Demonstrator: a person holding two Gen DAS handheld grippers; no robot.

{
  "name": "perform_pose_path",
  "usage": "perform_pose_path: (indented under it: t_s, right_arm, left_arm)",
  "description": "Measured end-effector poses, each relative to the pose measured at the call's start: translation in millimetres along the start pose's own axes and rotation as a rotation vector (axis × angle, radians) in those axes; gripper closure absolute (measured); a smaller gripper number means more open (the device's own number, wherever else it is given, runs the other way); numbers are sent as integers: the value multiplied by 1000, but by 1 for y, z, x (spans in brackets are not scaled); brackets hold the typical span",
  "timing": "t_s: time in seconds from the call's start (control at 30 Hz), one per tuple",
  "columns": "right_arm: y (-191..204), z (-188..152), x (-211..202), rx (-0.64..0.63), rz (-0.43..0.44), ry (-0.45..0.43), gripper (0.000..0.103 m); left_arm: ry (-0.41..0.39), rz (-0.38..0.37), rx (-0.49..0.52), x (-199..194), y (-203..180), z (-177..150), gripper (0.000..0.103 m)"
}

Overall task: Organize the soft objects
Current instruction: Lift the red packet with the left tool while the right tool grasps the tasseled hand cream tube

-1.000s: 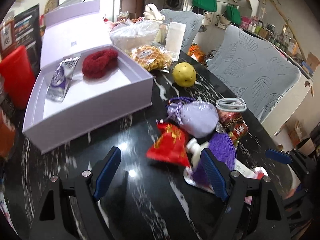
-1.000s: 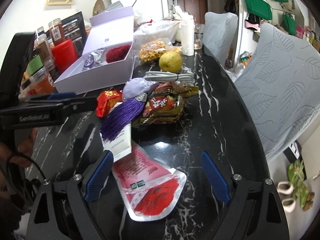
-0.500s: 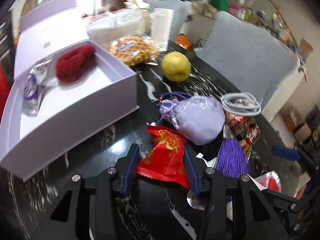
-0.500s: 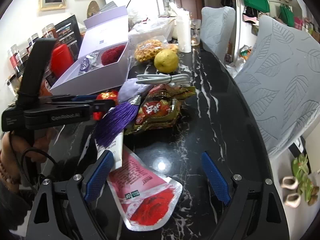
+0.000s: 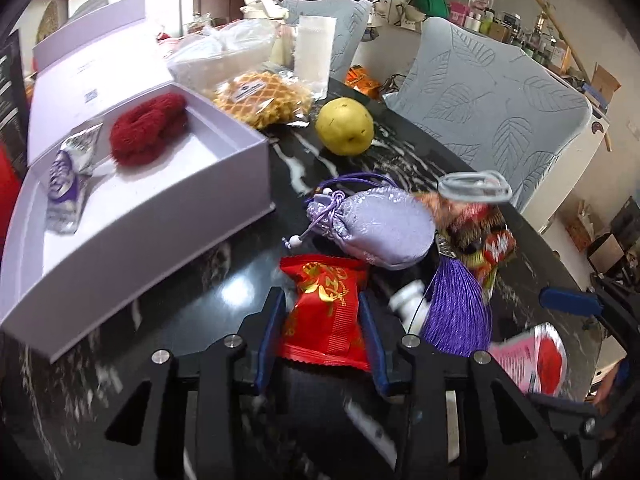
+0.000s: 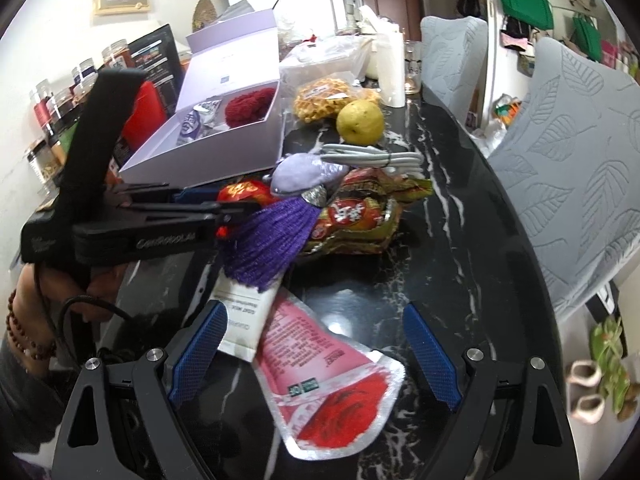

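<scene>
Clamping the red snack packet (image 5: pixel 325 312) between its blue pads, just above the black marble tabletop (image 5: pixel 224 280) beside the lilac sachet (image 5: pixel 380 228), the left tool (image 5: pixel 322 332) seems due to lift it toward the open white box (image 5: pixel 256 160), while the right tool (image 6: pixel 316 354) hangs wide open, empty.

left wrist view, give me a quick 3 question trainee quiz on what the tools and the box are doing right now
1. True or false: the left tool is shut on the red packet.
2. What lies in the white box? A) pear and cable B) red knit piece and silver sachet C) purple tassel
3. Fill in: the right tool is ____.

Key: 1 true; 2 B, red knit piece and silver sachet; 3 open, above the pink pouch.
</scene>
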State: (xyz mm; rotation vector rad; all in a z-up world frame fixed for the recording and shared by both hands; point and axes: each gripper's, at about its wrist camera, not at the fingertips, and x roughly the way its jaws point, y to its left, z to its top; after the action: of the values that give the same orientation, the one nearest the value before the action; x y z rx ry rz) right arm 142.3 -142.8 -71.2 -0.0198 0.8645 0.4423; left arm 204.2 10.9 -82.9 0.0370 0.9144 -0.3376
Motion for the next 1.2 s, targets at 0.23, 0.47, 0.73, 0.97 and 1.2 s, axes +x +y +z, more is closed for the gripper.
perform_pose_path:
  t_s: [0.23,0.47,0.73,0.97,1.2]
  right_arm:
    - [13,-1,13,-7,38,19,12]
    - [31,6,29,-27,77,27,14]
    - [47,13,44,-72,-6,25,33]
    - [59,10,44,-144,29,16,54]
    - [75,-4,38,-234,108,22,53]
  left_arm:
    - [13,30,-83,-26,20,-27,66]
    - [16,55,-157,-51,39,-55,66]
    - [6,92,-210,-69,52,-78,65]
    - [-5,69,-233,-67,55,-80,64]
    - [-3,82,-213,-62,53,-77,59]
